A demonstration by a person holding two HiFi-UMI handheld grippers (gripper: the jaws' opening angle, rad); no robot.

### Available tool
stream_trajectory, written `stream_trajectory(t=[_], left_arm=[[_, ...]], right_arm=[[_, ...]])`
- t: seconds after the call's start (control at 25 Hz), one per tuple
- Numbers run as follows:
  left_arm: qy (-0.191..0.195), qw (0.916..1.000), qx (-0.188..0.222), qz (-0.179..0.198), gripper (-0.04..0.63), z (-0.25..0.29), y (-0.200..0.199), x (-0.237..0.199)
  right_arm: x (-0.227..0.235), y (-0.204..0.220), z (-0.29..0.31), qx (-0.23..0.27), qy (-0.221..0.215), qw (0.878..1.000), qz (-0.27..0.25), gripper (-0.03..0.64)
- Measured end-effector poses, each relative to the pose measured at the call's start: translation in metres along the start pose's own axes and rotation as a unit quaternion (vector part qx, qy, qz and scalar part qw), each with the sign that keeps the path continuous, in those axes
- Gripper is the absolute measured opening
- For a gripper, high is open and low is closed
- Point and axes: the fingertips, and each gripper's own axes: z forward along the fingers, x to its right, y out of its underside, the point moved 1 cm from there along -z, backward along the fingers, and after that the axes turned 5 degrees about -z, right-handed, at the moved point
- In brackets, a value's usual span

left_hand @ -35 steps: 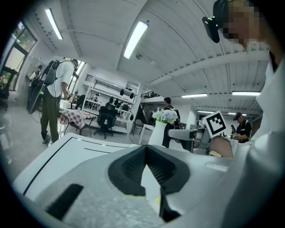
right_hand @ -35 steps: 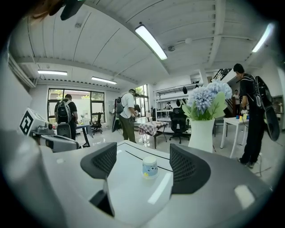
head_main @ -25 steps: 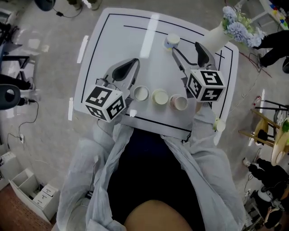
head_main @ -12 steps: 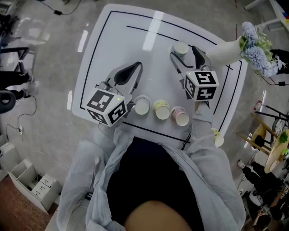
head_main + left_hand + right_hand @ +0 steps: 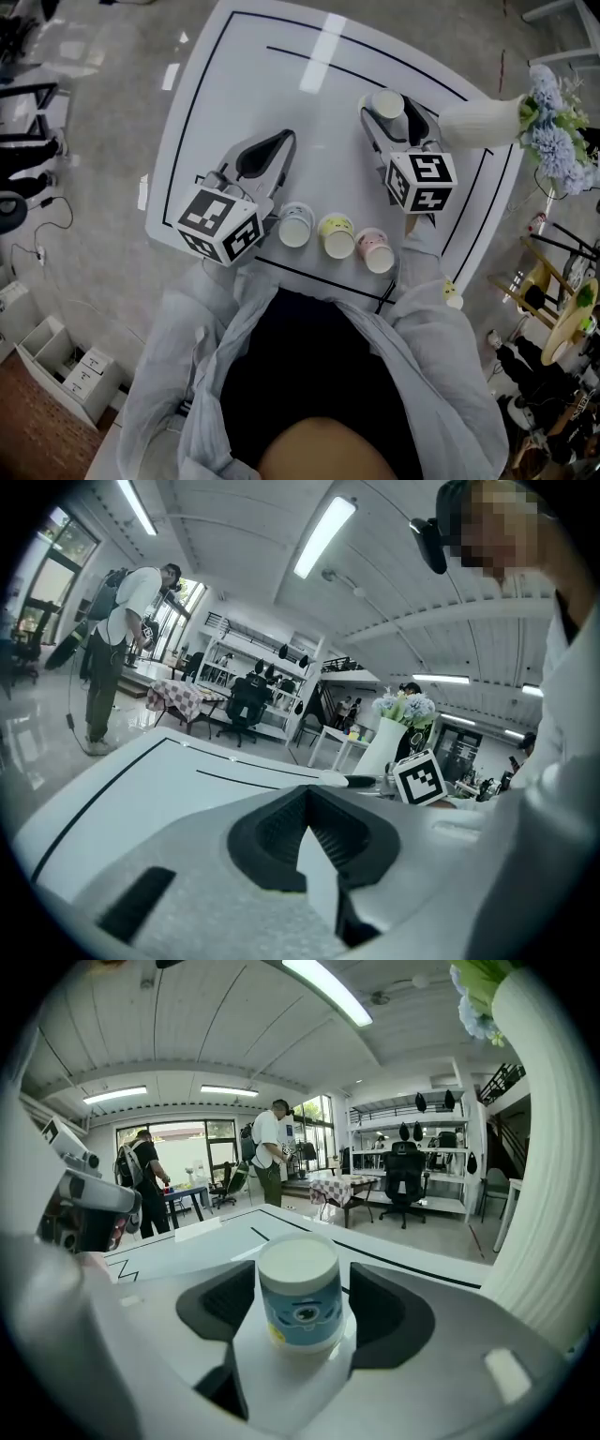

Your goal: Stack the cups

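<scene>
- Nearest the person, along the front edge of the white bench (image 5: 234,84), three small cups stand side by side with their mouths up: a pale cup (image 5: 296,226), a yellow cup (image 5: 336,235) and a pink cup (image 5: 376,250). None sits inside another yet.
- Just left of that row lies the left gripper (image 5: 265,150). Its jaws are clenched together on nothing, and it points across bare bench. Its place beside the row is much as it was a second ago.
- Farther back on the right, the right gripper (image 5: 390,105) has changed most. A second ago a fourth cup stood just beyond its tips. Now the gripper has come forward and down, so this blue cup (image 5: 386,99) with a white top stands on the bench between the jaws.
- Those jaws have just been closing around the blue cup. A thin gap still shows on each side, so they do not yet press on it.
- This looks like the grasp before the first stacking move, and all the stacking is still to do.
- Farthest right, a white vase (image 5: 473,122) of flowers stands just beside the right gripper, close enough to be knocked when it lifts.
</scene>
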Motion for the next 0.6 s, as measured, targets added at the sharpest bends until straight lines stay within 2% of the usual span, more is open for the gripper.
stream_trajectory(t=[0.08, 0.36, 0.6], left_arm=[[-0.001, 1.0000, 0.000, -0.001, -0.003, 0.001, 0.000, -0.001], [0.005, 1.0000, 0.004, 0.000, -0.003, 0.003, 0.000, 0.003], [0.019, 0.9996, 0.020, 0.006, -0.003, -0.012, -0.012, 0.013]], right_arm=[[0.003, -0.002, 0.000, 0.005, 0.005, 1.000, -0.006, 0.267], [0.003, -0.002, -0.005, 0.002, 0.007, 1.000, -0.018, 0.275], [-0.002, -0.019, -0.021, 0.014, 0.018, 1.000, -0.018, 0.275]])
